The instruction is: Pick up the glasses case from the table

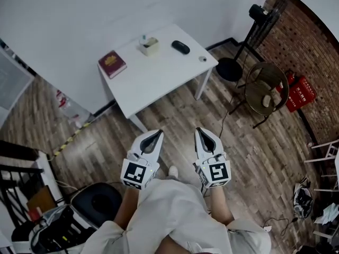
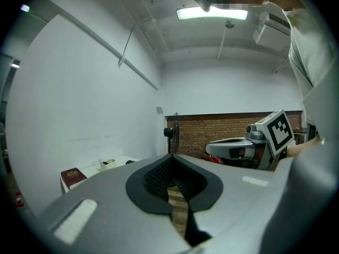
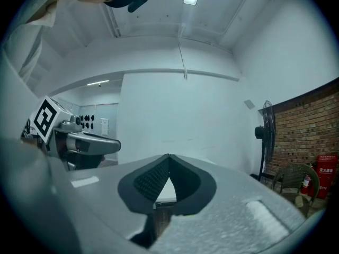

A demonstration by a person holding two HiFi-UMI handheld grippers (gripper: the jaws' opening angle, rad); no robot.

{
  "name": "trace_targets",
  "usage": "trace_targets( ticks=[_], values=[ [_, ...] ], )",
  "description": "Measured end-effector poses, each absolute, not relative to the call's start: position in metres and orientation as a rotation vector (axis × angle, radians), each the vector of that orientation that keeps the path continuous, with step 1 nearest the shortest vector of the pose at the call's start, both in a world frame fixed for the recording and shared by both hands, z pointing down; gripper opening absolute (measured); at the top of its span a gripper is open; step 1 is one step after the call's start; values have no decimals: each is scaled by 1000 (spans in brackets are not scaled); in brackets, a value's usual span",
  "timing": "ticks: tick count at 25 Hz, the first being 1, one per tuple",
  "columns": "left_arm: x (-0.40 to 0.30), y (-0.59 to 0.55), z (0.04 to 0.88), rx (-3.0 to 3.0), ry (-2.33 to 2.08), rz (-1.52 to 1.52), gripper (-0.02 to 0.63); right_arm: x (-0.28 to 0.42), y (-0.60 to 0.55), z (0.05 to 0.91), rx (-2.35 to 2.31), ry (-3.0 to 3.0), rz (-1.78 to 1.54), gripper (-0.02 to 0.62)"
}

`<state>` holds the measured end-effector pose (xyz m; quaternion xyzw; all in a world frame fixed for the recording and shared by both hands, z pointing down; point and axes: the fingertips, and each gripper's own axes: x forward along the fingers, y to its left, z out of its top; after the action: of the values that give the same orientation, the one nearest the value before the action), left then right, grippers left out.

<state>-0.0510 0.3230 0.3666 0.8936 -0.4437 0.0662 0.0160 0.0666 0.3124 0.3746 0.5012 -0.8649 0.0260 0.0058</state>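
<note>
1. One white table (image 1: pixel 153 81) stands against the wall ahead of you, and everything below is placed from it.
2. Your left gripper (image 1: pixel 158 135) hangs over the wooden floor short of the table's near edge, its jaws pressed together with nothing between them.
3. Your right gripper (image 1: pixel 199 132) hangs just beside it, equally short of the table, jaws likewise together and empty.
4. A red book (image 1: pixel 112 63) lies at the table's left corner.
5. A small open box (image 1: pixel 149 46) sits by the table's far edge.
6. The glasses case (image 1: pixel 180 47), dark and oval, lies on the table just right of that box, well apart from both grippers.
7. A tiny round object (image 1: pixel 202 59) rests near the table's right corner.
</note>
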Motion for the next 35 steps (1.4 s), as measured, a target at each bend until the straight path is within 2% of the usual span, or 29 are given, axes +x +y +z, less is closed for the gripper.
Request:
trace_targets(
  ticks=[15, 35],
  values=[
    [-47, 239, 363, 2815, -1363, 169, 18, 59, 233, 383, 1552, -2698, 96, 5],
    [-74, 55, 369, 2851, -1189, 146, 18, 25, 62, 386, 1611, -2577, 115, 5]
  ],
)
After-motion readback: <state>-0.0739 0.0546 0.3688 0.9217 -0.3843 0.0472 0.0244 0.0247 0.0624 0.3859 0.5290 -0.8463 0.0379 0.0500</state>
